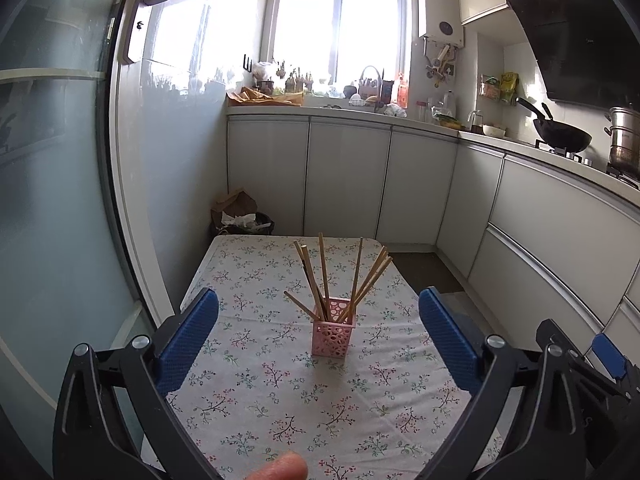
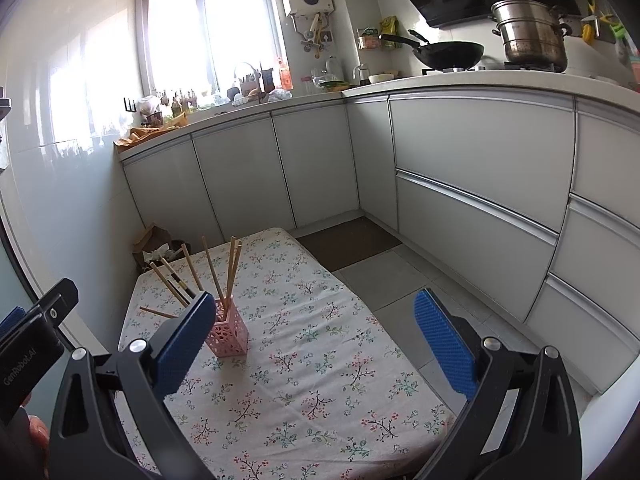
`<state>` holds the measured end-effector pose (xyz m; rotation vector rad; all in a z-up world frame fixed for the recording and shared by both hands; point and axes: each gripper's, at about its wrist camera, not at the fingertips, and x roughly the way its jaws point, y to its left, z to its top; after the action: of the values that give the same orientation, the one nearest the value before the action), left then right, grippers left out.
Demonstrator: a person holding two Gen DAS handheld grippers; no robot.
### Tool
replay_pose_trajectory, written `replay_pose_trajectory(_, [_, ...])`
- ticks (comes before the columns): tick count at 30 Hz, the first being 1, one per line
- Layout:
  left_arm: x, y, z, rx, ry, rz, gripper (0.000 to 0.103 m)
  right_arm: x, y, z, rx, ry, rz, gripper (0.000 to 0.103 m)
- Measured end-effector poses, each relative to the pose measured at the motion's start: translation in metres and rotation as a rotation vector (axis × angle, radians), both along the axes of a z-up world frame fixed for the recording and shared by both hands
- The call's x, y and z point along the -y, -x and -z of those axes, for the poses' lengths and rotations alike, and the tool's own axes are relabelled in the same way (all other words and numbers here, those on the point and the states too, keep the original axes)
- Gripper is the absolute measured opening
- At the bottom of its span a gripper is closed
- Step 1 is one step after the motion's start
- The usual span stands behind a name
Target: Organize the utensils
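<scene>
A pink perforated holder stands upright on the floral tablecloth, with several wooden chopsticks fanning out of it. My left gripper is open and empty, raised on the near side of the holder, which shows between its blue pads. In the right wrist view the same pink holder and chopsticks sit just right of my left blue pad. My right gripper is open and empty above the cloth, to the right of the holder.
White kitchen cabinets run along the back and right. A wok and a steel pot sit on the stove. A bin with paper bags stands past the table's far left corner. A glass door is on the left.
</scene>
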<state>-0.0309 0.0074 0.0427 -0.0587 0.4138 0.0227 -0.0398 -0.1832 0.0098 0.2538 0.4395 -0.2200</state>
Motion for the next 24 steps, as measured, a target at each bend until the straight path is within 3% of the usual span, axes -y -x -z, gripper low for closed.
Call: replay_pose_trajectory(24, [-0.0022, 0.0004, -0.0001, -0.012, 0.001, -0.019, 0.096, 0.0014, 0.0024, -0.0019, 0.004, 0.000, -0.002, 0.097])
